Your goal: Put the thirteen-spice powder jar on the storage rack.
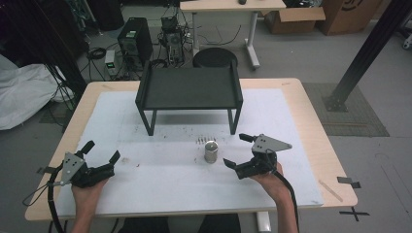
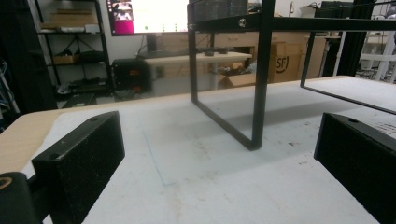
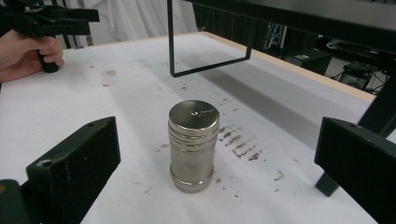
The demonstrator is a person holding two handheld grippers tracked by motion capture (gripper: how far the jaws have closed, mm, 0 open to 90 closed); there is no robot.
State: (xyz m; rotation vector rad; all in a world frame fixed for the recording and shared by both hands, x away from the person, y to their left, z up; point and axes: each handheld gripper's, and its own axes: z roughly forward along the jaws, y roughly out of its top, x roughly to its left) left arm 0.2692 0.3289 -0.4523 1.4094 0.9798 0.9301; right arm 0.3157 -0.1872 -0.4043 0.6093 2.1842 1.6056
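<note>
Standing upright, metal cylinder (image 3: 193, 146) — between spread fingers (image 3: 74, 163)

Overhead room light is falling evenly; white mat (image 1: 160, 165) is reading bright, floor staying dim. Black shelf (image 1: 189, 90) is casting soft shadow beneath. Steel cylinder (image 3: 193, 145) is catching mild glare on top. Jaws nr lens are blurring slightly; bkgd monitor (image 2: 147, 16) is blowing out

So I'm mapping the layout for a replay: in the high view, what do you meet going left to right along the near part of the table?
Left gripper → metal cylinder → right gripper, both grippers with jaws apart.
</note>
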